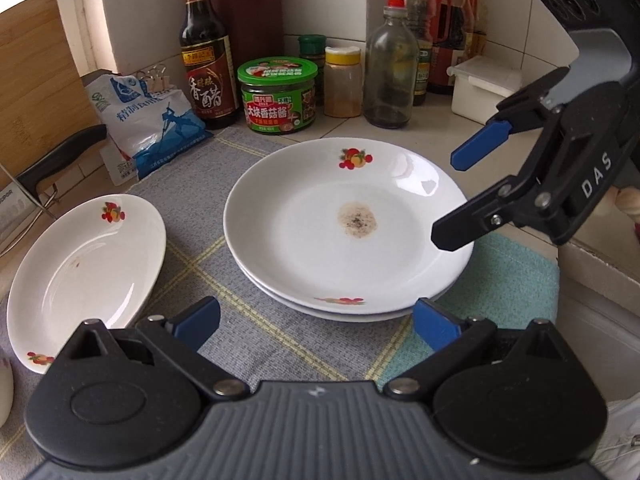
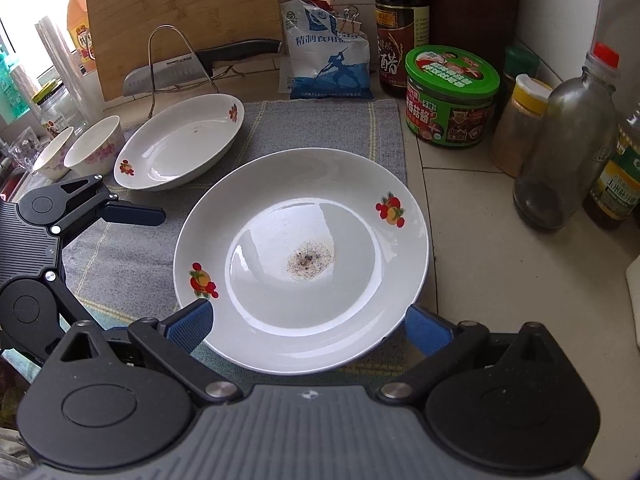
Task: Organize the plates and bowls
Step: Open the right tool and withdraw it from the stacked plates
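Note:
Two round white plates (image 1: 348, 240) with fruit prints are stacked on the grey mat; the top one (image 2: 300, 260) has a brown speckled stain in its middle. A white oval plate (image 1: 88, 272) lies to their left, and also shows in the right wrist view (image 2: 180, 144). Two small floral bowls (image 2: 94, 148) stand beyond it. My left gripper (image 1: 316, 328) is open, just short of the stack's near rim. My right gripper (image 1: 454, 196) is open too and hovers at the stack's right rim. In its own view the right gripper (image 2: 310, 328) has the rim between its wide-spread fingers, holding nothing.
Bottles and jars line the tiled back wall: a vinegar bottle (image 1: 206, 52), a green-lidded jar (image 1: 278, 96), a spice shaker (image 1: 343, 82), a clear bottle (image 1: 390, 72). A salt bag (image 1: 148, 120), a knife (image 2: 200, 62) on a wire rack and a cutting board (image 2: 180, 12) stand at the left.

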A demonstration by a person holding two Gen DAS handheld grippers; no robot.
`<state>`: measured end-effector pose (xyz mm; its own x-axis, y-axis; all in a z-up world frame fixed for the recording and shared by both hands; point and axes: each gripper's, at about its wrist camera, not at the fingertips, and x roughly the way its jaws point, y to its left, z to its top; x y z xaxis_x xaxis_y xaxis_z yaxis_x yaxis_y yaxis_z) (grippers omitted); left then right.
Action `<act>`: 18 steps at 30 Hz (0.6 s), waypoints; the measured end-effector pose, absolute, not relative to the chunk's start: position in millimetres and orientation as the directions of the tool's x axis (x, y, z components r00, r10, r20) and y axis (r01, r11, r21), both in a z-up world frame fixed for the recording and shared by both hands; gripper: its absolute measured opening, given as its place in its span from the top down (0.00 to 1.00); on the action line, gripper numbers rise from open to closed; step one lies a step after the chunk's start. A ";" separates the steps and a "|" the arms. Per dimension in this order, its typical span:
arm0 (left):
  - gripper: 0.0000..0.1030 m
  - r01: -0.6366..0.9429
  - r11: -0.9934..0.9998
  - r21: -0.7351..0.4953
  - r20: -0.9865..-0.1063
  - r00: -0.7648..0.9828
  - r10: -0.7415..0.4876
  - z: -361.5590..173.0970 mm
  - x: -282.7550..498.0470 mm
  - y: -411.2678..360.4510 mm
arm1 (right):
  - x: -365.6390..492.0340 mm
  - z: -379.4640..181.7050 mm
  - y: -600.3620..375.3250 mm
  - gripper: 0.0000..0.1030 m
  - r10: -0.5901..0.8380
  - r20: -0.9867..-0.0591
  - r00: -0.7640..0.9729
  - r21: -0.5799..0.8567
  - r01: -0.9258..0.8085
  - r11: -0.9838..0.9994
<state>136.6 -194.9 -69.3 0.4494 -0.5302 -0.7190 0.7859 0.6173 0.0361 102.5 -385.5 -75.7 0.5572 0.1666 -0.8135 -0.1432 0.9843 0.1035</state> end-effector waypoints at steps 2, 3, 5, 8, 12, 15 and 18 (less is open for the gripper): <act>0.01 0.758 0.652 0.035 -0.712 0.476 -0.516 -65.5 133.2 -191.8 | 98.4 -73.5 -381.1 0.00 0.142 -0.801 0.582 0.058 -0.161 0.985; 0.01 0.741 0.670 0.035 -0.707 0.493 -0.508 -63.4 131.0 -189.3 | 95.9 -72.2 -378.6 0.00 0.127 -0.792 0.597 0.029 -0.171 0.985; 0.01 0.710 0.704 0.038 -0.700 0.522 -0.488 -60.0 127.0 -184.4 | 92.9 -70.3 -374.1 0.00 0.106 -0.775 0.623 -0.018 -0.189 0.982; 0.01 0.649 0.760 0.035 -0.694 0.563 -0.448 -55.4 121.8 -173.3 | 89.9 -66.7 -366.7 0.00 0.093 -0.739 0.667 -0.082 -0.226 0.971; 0.01 0.561 0.826 0.047 -0.697 0.611 -0.376 -51.9 117.2 -155.6 | 92.8 -62.3 -358.3 0.00 0.139 -0.710 0.691 -0.088 -0.283 0.955; 0.01 0.506 0.860 0.072 -0.698 0.641 -0.319 -53.2 114.9 -140.3 | 99.5 -60.6 -348.6 0.00 0.182 -0.697 0.694 -0.072 -0.320 0.945; 0.01 0.452 0.889 0.072 -0.704 0.654 -0.276 -57.3 116.8 -122.1 | 107.2 -60.5 -338.5 0.00 0.212 -0.691 0.692 -0.053 -0.340 0.939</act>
<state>116.8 -122.1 -57.3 0.6541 -0.2762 -0.7042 0.4524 0.8890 0.0715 107.2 -338.5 -60.5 0.6916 0.2116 -0.6906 -0.3401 0.9389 -0.0529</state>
